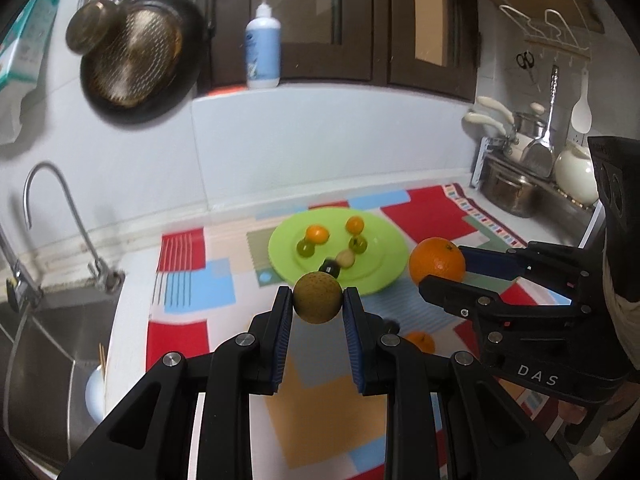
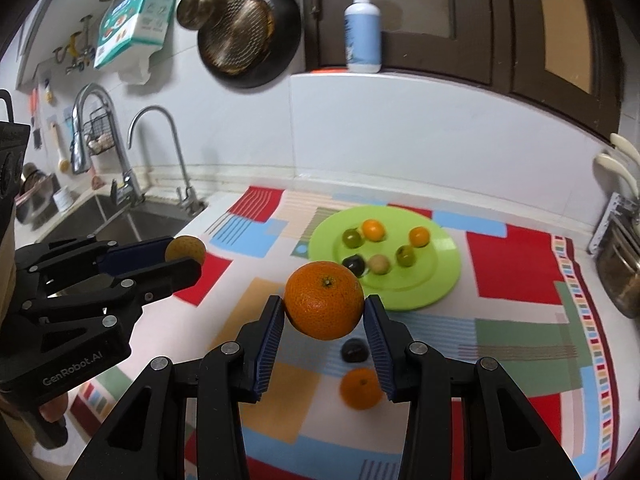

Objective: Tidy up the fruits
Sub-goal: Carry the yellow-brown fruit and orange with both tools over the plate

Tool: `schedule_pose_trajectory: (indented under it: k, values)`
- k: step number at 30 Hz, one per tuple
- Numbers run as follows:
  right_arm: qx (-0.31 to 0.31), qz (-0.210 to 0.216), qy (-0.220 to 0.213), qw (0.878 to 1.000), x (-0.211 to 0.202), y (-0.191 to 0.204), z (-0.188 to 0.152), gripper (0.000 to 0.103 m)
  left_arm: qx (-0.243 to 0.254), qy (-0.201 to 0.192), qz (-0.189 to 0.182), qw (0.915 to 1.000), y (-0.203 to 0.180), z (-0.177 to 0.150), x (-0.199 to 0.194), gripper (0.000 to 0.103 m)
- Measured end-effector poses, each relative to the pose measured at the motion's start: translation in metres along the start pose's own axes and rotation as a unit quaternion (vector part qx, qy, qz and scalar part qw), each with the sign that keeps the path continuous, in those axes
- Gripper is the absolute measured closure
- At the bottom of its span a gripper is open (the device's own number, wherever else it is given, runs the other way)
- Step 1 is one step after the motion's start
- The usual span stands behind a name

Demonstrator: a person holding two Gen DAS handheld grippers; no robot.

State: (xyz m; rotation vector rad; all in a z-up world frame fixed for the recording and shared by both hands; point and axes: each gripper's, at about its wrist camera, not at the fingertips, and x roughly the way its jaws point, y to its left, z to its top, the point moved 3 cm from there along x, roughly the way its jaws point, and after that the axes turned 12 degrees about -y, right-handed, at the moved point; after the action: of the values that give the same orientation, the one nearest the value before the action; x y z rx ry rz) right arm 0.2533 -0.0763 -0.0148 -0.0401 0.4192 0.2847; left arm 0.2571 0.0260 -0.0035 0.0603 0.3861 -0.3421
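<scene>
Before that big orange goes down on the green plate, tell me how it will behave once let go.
The big orange looks round and firm, so it would probably roll if released on the shallow green plate. The right gripper pinches it only at its two sides, so it may twist. The small fruits already lying there could get nudged.

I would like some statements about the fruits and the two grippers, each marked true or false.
1. The left gripper holds a brownish round fruit. True.
2. The right gripper is empty. False: it is shut on a large orange.
3. The green plate holds six small fruits. True.
4. The plate stands in the sink. False: it lies on the patterned mat beside the sink.
5. A smaller orange and a dark fruit lie on the mat, off the plate. True.
</scene>
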Motion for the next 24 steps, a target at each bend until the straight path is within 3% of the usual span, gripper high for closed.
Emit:
schedule_pose_trajectory:
  k: [24]
  values:
    - [-0.003,-0.049,-0.039,0.998,0.037,-0.065,0.052,0.061,0.007,-0.021,-0.018,0.9996,-0.016,0.063,0.078,0.077]
